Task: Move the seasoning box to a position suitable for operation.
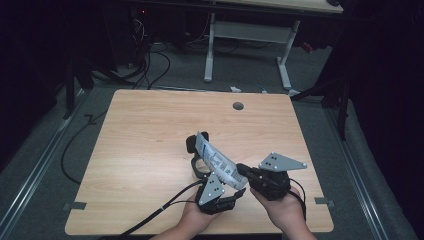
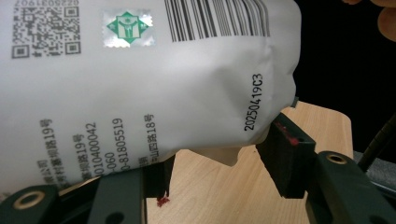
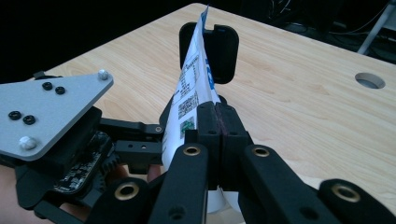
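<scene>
**White pouch held up between my two hands, over the near side of the desk**

I have a hand-held gripper in each hand, close together above the near edge of the desk [image 1: 150, 130]. My right hand-held gripper [image 3: 218, 140] has its jaws pressed fully together on the edge of the white printed pouch [image 1: 216, 159]; in the right gripper view the two black pads meet with the thin film pinched between them. The pouch rises from that pinch, tilted away from me, its printed face with barcode and small codes turned toward my left side.

My left hand-held gripper [image 2: 215, 163] stands partly open. In the left gripper view the pouch [image 2: 140, 93] lies across its jaws: the right jaw sits right at the lower corner of the pouch, and the left jaw is under the printed face. Whether the pads actually press on the pouch I cannot tell.

Behind the pouch a black object [image 3: 219, 51] with a rounded top stands on the desk, and the pouch's upper end is just in front of it.
</scene>
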`<state>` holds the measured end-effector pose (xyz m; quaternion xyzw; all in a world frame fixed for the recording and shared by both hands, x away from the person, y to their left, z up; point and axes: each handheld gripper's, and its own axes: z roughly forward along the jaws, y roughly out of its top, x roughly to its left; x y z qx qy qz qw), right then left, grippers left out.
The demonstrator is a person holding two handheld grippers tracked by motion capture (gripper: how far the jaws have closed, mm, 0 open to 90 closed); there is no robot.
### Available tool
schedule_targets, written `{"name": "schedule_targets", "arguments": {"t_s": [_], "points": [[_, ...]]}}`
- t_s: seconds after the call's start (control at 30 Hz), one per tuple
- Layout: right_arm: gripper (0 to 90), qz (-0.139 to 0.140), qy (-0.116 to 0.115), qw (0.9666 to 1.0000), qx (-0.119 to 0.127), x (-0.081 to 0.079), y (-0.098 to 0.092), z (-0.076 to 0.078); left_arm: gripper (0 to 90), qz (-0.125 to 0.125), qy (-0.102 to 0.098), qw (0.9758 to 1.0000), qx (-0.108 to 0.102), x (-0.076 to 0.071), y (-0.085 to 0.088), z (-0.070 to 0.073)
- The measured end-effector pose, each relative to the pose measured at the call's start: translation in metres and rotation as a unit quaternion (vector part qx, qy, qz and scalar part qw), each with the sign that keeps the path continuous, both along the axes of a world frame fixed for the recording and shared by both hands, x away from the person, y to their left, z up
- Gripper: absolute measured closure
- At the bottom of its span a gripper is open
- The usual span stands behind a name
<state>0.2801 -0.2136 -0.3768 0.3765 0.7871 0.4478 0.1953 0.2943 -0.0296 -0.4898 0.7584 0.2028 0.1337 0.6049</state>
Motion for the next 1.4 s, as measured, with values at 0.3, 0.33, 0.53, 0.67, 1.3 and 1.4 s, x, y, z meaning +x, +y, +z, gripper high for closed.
{"name": "schedule_targets", "arguments": {"t_s": [0.3,0.33,0.53,0.67,1.3,1.4], "points": [[90.0,0.003,0.002,1.0,-0.006,0.0029,0.0035,0.0026,48.8,-0.002,0.003,1.0,-0.008,0.0002,0.0008,0.0015],[90.0,0.004,-0.001,1.0,-0.008,0.0029,0.0038,0.0031,48.8,-0.001,0.003,1.0,-0.008,0.0001,0.0007,0.0017],[90.0,0.003,0.0,1.0,-0.009,0.004,0.0044,0.002,48.8,0.0,0.004,1.0,-0.007,-0.0001,0.0005,0.0005],[90.0,0.003,0.001,1.0,-0.007,0.0035,0.0033,-0.0004,49.0,-0.001,0.003,1.0,-0.003,0.0001,0.0003,-0.0011],[90.0,-0.003,0.001,0.9999,-0.014,0.006,0.007,0.0,48.7,-0.002,0.01,0.9999,-0.012,0.0018,0.0002,-0.0019],[90.0,0.0,-0.001,0.9999,-0.015,0.007,0.0076,0.0003,48.7,-0.001,0.01,0.9998,-0.015,0.0023,0.0008,-0.0022]]}}
